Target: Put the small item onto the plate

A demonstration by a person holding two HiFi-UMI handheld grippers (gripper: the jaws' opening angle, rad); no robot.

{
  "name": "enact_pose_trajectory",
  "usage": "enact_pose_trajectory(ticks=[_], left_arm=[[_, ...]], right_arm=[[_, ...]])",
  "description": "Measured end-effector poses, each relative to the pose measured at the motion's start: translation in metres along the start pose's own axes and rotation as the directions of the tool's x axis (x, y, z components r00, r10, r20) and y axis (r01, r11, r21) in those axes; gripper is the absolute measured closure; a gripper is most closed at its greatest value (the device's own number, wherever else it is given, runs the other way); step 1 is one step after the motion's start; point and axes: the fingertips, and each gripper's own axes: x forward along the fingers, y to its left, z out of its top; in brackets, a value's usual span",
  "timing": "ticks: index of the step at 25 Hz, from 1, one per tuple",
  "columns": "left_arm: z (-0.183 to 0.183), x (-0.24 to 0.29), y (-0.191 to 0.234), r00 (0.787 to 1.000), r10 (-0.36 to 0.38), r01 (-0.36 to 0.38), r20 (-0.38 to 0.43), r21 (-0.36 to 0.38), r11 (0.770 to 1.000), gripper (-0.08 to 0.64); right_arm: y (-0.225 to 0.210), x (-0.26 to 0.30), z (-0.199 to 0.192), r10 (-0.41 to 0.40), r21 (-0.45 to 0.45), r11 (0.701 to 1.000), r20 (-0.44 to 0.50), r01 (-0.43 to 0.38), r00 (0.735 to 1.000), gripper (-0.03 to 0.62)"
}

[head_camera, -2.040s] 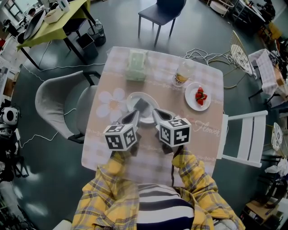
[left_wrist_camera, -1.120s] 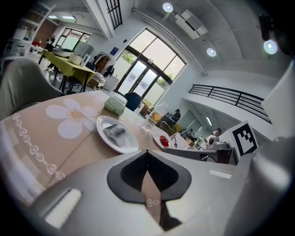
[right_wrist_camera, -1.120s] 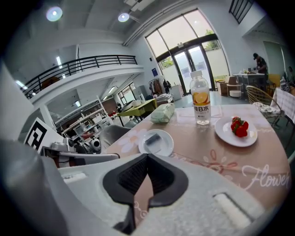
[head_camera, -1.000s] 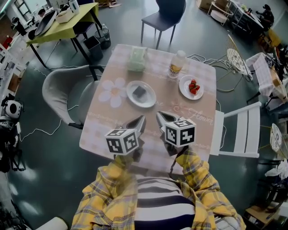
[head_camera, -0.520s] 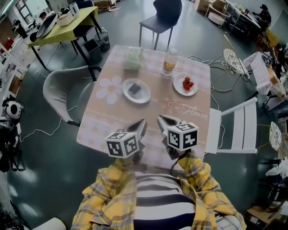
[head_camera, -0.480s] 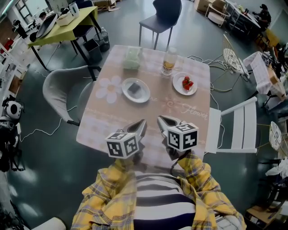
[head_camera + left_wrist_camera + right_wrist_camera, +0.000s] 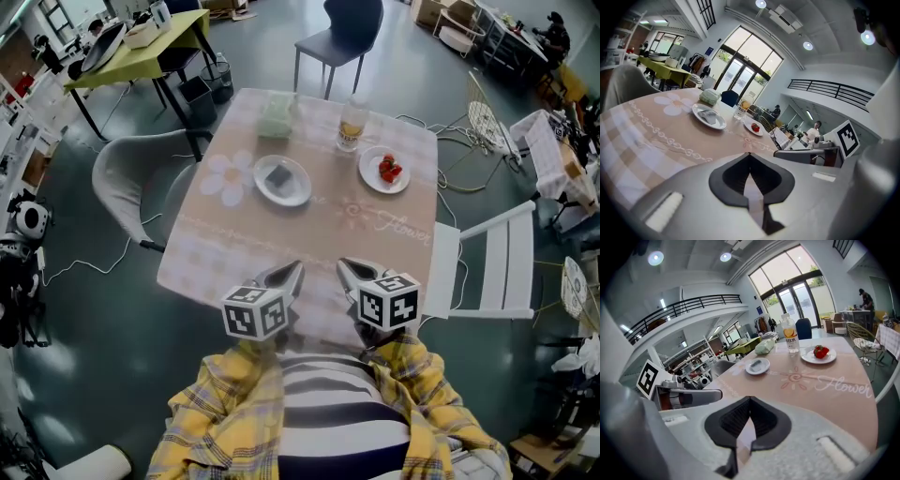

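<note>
A small dark flat item (image 7: 278,175) lies on a white plate (image 7: 298,192) left of the table's middle. The left gripper view shows this plate (image 7: 717,125) with the item (image 7: 707,116) far ahead, and the right gripper view shows the plate (image 7: 751,370) and the item (image 7: 757,364) too. Both grippers hover side by side over the table's near edge, well short of the plate. My left gripper (image 7: 292,270) is shut with nothing in it. My right gripper (image 7: 343,266) is shut and empty too.
A second white plate (image 7: 373,180) with strawberries (image 7: 388,170) sits at the right, a drink bottle (image 7: 352,124) behind it, and a pale green tissue pack (image 7: 276,117) at the far edge. A grey chair (image 7: 131,187) stands left, a white chair (image 7: 483,261) right.
Both grippers have drawn back from the plate toward the table's near edge, staying shut. The item stays on the plate.
</note>
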Motion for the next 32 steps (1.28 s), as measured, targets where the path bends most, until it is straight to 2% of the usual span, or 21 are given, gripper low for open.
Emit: enact_pose_trajectory(ticks=[5,8,14,20,32], left_arm=[[-0.012,-0.008,0.003,1.000,0.023,-0.022,-0.007,0.047,0.999,0.558],[-0.019,-0.011,0.002,1.000,0.028,-0.028,-0.003,0.060,0.998,0.558],[-0.025,-0.017,0.003,0.999,0.044,-0.045,0.017,0.047,0.998,0.558],[-0.027,-0.021,0.009,0.998,0.064,-0.065,0.023,0.036,0.997,0.558],[-0.028,-0.017,0.007,0.998,0.058,-0.059,0.012,0.038,0.998,0.558]], right_arm=[[-0.002,-0.011,-0.019,-0.003,-0.012,1.000,-0.015,0.003,1.000,0.591],[-0.004,-0.015,-0.026,-0.002,0.006,1.000,0.011,0.002,1.000,0.591],[-0.002,-0.016,-0.036,0.026,0.034,0.999,0.028,-0.027,0.999,0.591],[0.001,-0.017,-0.037,0.034,0.010,0.999,0.032,-0.034,0.999,0.591],[0.002,-0.017,-0.041,0.049,0.012,0.999,0.023,-0.050,0.999,0.591]])
